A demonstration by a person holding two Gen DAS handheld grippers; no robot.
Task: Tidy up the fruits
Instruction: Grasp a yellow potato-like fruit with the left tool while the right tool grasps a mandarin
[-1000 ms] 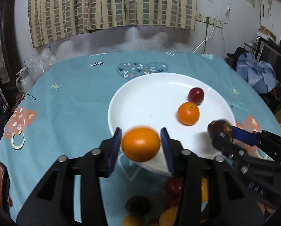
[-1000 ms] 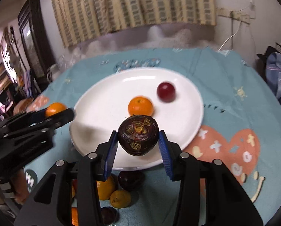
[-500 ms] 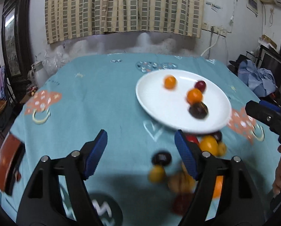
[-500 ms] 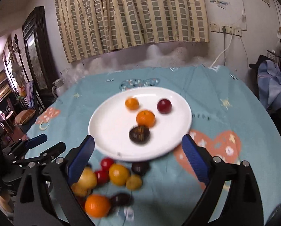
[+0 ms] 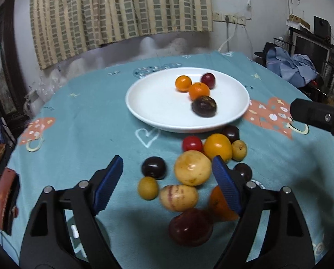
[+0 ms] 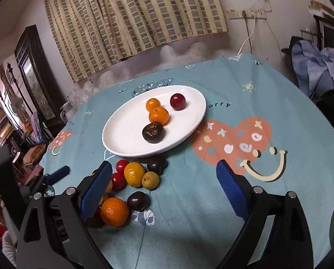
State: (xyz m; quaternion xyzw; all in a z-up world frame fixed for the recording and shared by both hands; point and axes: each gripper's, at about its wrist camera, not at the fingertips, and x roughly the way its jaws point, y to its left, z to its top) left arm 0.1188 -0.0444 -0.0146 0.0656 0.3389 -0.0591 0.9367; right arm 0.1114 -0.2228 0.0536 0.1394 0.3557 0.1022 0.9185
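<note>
Blue-padded jaws of the left gripper (image 5: pixel 167 186) are seen opening above the loose fruit, nothing pressed between them; a striped pale oval fruit (image 5: pixel 178 197) and a dark red round fruit (image 5: pixel 190 227), shown only in the left wrist view, lie nearest. Spread wide and empty, the right gripper (image 6: pixel 164 188) is held over the teal patterned tablecloth (image 6: pixel 211 201), with a ribbed orange (image 6: pixel 114 212) beside its left pad. Farther off, the white round plate (image 6: pixel 122 130) is seen holding two small oranges, a red plum and a dark wrinkled passion fruit (image 6: pixel 153 132).
</note>
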